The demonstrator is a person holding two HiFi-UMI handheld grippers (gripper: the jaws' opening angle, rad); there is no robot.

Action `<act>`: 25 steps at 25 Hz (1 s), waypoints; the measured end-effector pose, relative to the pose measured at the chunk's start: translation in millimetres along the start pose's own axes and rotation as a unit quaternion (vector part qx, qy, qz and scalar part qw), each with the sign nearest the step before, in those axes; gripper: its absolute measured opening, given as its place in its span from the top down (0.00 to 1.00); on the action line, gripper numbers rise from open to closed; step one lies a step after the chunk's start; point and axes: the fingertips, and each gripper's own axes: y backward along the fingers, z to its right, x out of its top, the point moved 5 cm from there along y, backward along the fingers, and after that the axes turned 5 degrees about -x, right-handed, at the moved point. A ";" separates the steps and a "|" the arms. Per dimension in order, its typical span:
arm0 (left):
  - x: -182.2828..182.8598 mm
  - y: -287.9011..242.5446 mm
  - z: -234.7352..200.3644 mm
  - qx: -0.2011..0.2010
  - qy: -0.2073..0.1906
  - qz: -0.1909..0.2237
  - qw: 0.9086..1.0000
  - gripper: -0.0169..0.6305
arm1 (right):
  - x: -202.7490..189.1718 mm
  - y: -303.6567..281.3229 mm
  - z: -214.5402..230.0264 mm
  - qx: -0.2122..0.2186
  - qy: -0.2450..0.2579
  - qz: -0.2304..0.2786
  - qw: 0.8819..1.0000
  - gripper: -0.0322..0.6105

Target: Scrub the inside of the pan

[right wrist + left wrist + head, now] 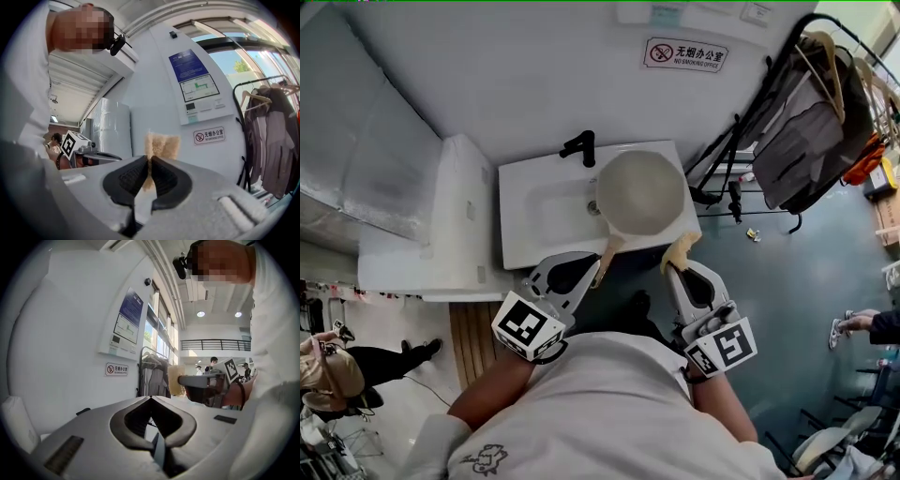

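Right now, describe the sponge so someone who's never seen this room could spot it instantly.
Start at the white sink, where a pale round pan shows over its right side. Just this side of the pan, the right hand-held gripper pinches the sponge. It is the only soft, tan, fuzzy-edged thing there, poking out past the jaw tips.
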 end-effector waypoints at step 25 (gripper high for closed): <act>-117.0 -146.9 -94.8 0.145 0.089 -0.134 0.976 0.96 | -51.8 -119.0 198.4 0.139 -0.030 -0.083 0.986 0.91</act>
